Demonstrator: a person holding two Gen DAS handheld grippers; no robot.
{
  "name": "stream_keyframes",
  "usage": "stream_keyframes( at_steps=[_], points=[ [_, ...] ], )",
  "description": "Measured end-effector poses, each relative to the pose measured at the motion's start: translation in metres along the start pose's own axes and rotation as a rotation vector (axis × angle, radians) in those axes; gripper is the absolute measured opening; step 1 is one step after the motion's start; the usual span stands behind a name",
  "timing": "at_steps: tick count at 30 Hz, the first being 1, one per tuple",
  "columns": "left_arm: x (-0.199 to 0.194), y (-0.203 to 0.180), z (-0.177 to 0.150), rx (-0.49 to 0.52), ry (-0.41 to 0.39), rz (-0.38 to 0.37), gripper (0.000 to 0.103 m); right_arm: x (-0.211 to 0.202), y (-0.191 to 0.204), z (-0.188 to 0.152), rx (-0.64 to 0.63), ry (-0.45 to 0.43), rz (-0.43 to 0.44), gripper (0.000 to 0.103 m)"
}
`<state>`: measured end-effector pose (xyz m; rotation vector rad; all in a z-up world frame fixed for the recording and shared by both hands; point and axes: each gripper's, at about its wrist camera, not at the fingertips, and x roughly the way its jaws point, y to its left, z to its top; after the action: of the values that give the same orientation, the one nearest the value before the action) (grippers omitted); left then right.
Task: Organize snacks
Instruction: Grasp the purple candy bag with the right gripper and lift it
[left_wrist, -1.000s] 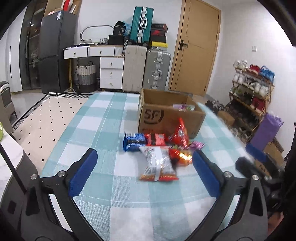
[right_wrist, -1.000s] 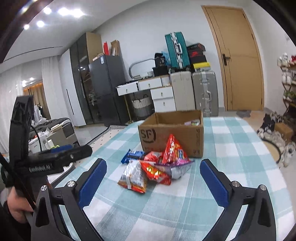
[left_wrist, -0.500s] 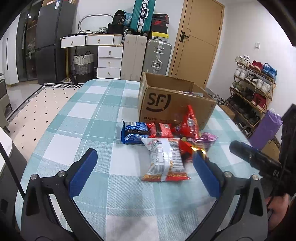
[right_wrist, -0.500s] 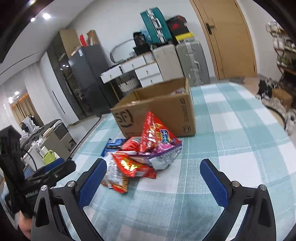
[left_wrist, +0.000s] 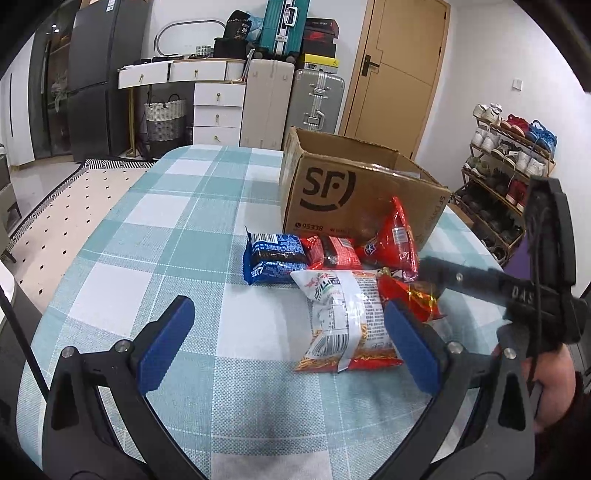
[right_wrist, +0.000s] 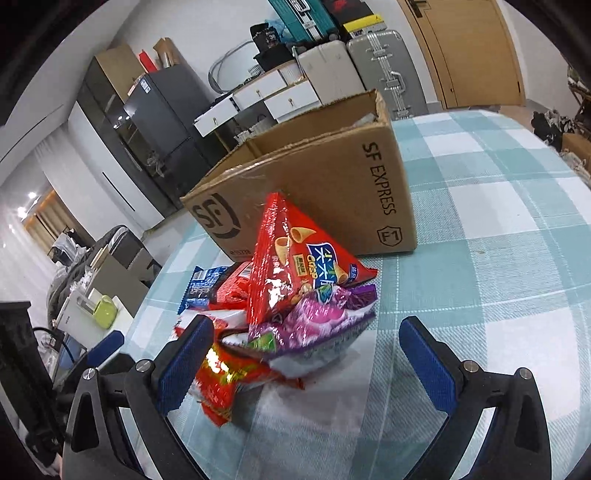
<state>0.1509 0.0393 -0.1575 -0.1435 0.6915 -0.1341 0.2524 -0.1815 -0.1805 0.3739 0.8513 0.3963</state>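
Observation:
A pile of snack packs lies in front of an open SF cardboard box (left_wrist: 354, 195) on the checked table. In the left wrist view I see a blue pack (left_wrist: 275, 258), a small red pack (left_wrist: 334, 253), a tall red cone-snack bag (left_wrist: 393, 240) and a white-and-red bag (left_wrist: 345, 317). My left gripper (left_wrist: 288, 343) is open, its right finger beside the white-and-red bag. My right gripper (right_wrist: 306, 362) is open just before the purple bag (right_wrist: 314, 325) and a red foil pack (right_wrist: 225, 380). The red cone-snack bag (right_wrist: 291, 266) leans on the box (right_wrist: 332, 184).
The checked tablecloth (left_wrist: 177, 229) reaches to rounded edges left and right. Suitcases (left_wrist: 291, 99) and white drawers (left_wrist: 218, 107) stand behind the table, a shoe rack (left_wrist: 506, 155) at the right. The right gripper's body (left_wrist: 517, 291) shows at the left view's right side.
Both grippers have moved forward and down toward the snack pile. The right gripper has tilted and closed in on the purple and red packs. Both stay open.

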Motion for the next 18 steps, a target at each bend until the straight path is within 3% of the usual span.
stream_keyframes(
  at_steps=[5,7,9,10,12,14,18],
  points=[
    [0.009,-0.001,-0.005,0.022,0.012,0.005,0.102,0.013,-0.002,0.008,-0.011,0.003,0.015,0.101],
    [0.011,-0.001,-0.007,0.032,0.01,0.017,0.102,0.019,-0.002,0.008,-0.011,0.017,0.022,0.096],
    [0.012,0.001,-0.008,0.029,0.013,0.018,0.102,0.025,-0.002,0.006,-0.006,0.037,0.048,0.081],
    [0.013,0.002,-0.009,0.028,0.015,0.023,0.102,0.026,0.0,0.004,-0.008,0.041,0.05,0.079],
    [0.013,0.003,-0.008,0.028,0.018,0.032,0.102,0.03,-0.002,0.002,-0.016,0.052,0.027,0.053],
    [0.013,0.006,-0.008,0.021,0.015,0.043,0.102,0.03,-0.006,0.0,0.0,0.063,0.042,0.043],
    [0.006,0.007,-0.008,0.026,0.014,0.06,0.102,0.023,-0.009,-0.005,-0.002,0.055,0.055,0.034]
  ],
)
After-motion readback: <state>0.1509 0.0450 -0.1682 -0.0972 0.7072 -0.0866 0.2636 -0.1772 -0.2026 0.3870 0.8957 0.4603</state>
